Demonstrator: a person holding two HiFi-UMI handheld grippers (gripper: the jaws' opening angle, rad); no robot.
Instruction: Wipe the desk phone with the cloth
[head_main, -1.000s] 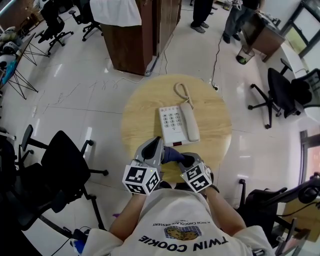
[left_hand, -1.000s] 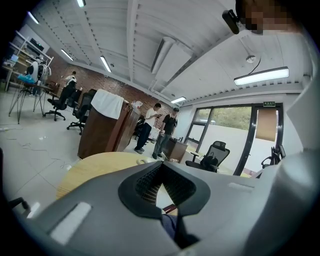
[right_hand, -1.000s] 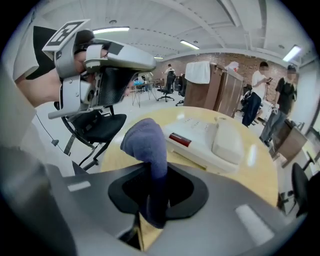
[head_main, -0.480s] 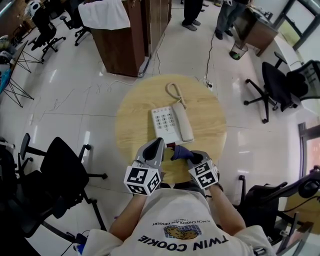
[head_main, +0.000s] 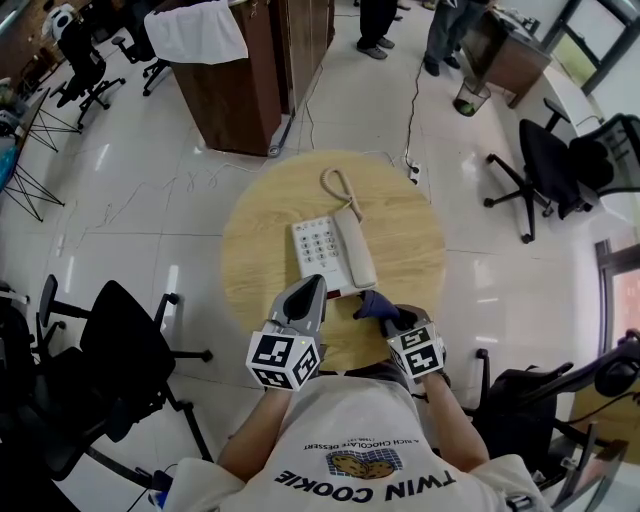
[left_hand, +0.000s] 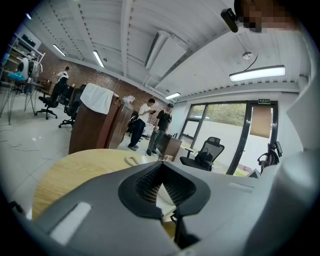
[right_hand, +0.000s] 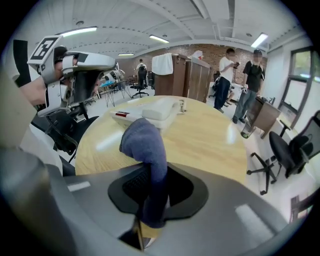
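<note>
Two grippers show at the near rim of the round table (head_main: 255, 270) in the head view. My left gripper (head_main: 311, 287) points at the phone (head_main: 318, 250) from just short of its near edge. My right gripper (head_main: 388, 316) carries a blue cloth (head_main: 372, 303) whose bunched end sits just beside the phone's near right corner. From up here I cannot tell whether cloth and phone touch. The handset (head_main: 357, 250) lies in its cradle on the phone's right side, and the coiled cord (head_main: 336, 183) loops over the far part of the table.

Left gripper view gives me what the head view cannot: the left gripper (left_hand: 162, 165) has its jaws brought together at the tips, with nothing between them. A loop of the cord (left_hand: 133, 161) shows on the table (left_hand: 75, 170) beyond.

Right gripper view settles the other claw. The right gripper (right_hand: 150, 192) is clamped on the cloth (right_hand: 144, 142), which rises from between the jaws and folds over into a rounded bulge in front of the phone (right_hand: 159, 109). Only here do I see the left gripper (right_hand: 107, 64) from the side, raised above the table (right_hand: 210, 135) at the left.
</note>
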